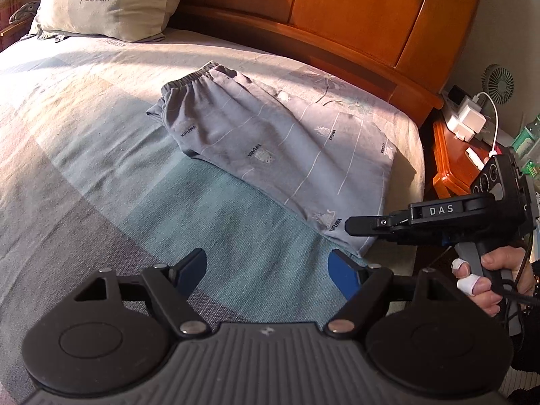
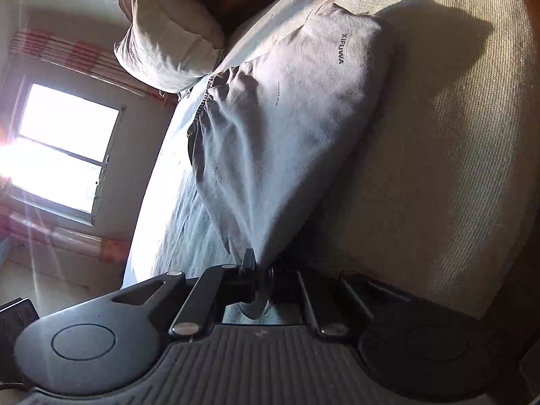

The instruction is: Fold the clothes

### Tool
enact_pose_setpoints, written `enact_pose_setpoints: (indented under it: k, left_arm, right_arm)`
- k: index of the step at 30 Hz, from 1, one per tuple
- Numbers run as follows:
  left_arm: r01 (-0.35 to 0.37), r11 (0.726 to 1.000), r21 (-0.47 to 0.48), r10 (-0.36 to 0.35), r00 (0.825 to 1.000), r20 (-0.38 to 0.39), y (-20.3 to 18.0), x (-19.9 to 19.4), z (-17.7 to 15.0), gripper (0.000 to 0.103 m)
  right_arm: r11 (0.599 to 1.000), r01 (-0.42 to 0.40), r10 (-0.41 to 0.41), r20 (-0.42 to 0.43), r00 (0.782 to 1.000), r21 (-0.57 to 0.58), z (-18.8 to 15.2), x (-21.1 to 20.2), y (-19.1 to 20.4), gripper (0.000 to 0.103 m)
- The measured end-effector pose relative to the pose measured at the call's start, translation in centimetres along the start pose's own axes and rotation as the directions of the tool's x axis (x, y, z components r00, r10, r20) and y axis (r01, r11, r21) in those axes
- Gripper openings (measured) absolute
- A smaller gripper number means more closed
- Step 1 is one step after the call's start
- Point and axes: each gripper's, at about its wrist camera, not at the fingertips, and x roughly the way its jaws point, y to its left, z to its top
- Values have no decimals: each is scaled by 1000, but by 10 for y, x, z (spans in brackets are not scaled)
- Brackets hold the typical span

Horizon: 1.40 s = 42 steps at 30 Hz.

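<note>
Grey folded pants [image 1: 270, 141] printed with small figures lie on the bed sheet [image 1: 101, 168], with the elastic waistband at the far left. In the left wrist view my left gripper [image 1: 266, 263] hangs open over the sheet, just short of the pants' near edge, with nothing between its fingers. My right gripper [image 1: 349, 227] comes in from the right at the pants' near right corner. In the right wrist view the right gripper [image 2: 261, 266] is shut on that corner of the pants [image 2: 287, 128], and the cloth rises slightly from the jaws.
A beige pillow [image 1: 111, 0] leans on the wooden headboard [image 1: 337, 10] behind the pants. An orange nightstand [image 1: 452, 162] with white chargers [image 1: 469, 118] and a small fan [image 1: 497, 82] stands right of the bed. A hand [image 1: 496, 270] holds the right gripper. A bright window [image 2: 64, 148] is at the far side.
</note>
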Motion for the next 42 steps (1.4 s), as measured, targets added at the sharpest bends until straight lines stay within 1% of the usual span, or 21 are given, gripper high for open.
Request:
enact_pose_setpoints:
  k: [2,4,6,7,11,14,16,18,21,24,25,27,28,30,31,33,35,36,39,41,42]
  left_arm:
    - [-7,1000,11,7,1000,7,-4,3,9,80]
    - [4,1000,25,-4,1000,21,-10,8,18,80]
    - [27,999,37,-29,999,39,-16,15,27,80]
    - [40,998,42,-42,998,47,-20,19,32,80]
    - [135,991,21,-136,988,66,-32,52,45,80]
    - [206,979,-3,-206,977,59,-40,79,48,80]
    - [206,979,-8,-206,978,18,-43,94,44,80]
    - [195,981,-13,-195,980,-31,-44,108,39,80]
    - [203,979,23,-202,979,-12,-45,107,31,83]
    - [210,977,24,-210,978,-13,-45,105,28,83]
    - [212,977,21,-211,977,-13,-45,105,28,83]
    - [211,977,12,-211,977,-18,-43,105,31,84]
    - [208,978,10,-208,978,-21,-44,104,31,84]
    - [204,979,15,-204,979,-29,-45,100,31,84]
    - [203,979,20,-202,979,-34,-46,99,31,84]
    - [200,979,31,-198,979,-44,-47,95,31,84]
    - [197,979,50,-196,980,-32,-47,86,33,84]
    - [195,979,63,-195,981,-17,-46,81,35,84]
    - [149,984,96,-155,986,58,-40,73,51,84]
    - [126,990,69,-132,987,93,-31,77,68,84]
    - [124,991,48,-128,986,104,-24,82,75,84]
  right_arm:
    - [999,20,-20,-25,999,-28,-5,-1,8,16]
    - [1000,0,0,-28,1000,-16,-6,-9,3,20]
    - [1000,2,-2,5,1000,-26,-2,-29,-2,28]
    - [999,20,-18,43,999,-49,2,-43,-3,35]
    - [998,21,-7,220,976,-62,46,-94,-12,51]
    - [999,-9,-1,263,965,35,95,-100,-32,54]
    - [993,-55,29,238,971,103,122,-87,-47,54]
    - [981,-83,52,171,984,178,141,-67,-61,54]
    - [960,-99,82,77,994,261,155,-39,-73,56]
    - [947,-121,107,62,992,297,164,-27,-74,54]
    - [949,-125,111,64,992,290,166,-24,-73,50]
    - [964,-105,89,74,993,243,167,-20,-69,16]
    - [973,-90,69,105,992,210,166,-23,-66,7]
    - [990,-83,60,192,979,117,161,-37,-55,7]
    - [998,-35,20,237,971,61,158,-46,-48,7]
    - [993,111,-92,321,943,-42,151,-63,-33,5]
    - [959,268,-217,365,905,-95,149,-71,-24,13]
    - [945,305,-242,380,893,-116,148,-74,-20,13]
    - [943,262,-164,398,903,-206,139,-85,-10,18]
    - [928,224,-111,350,930,-299,134,-76,3,32]
    - [920,210,-99,322,941,-331,131,-69,6,33]
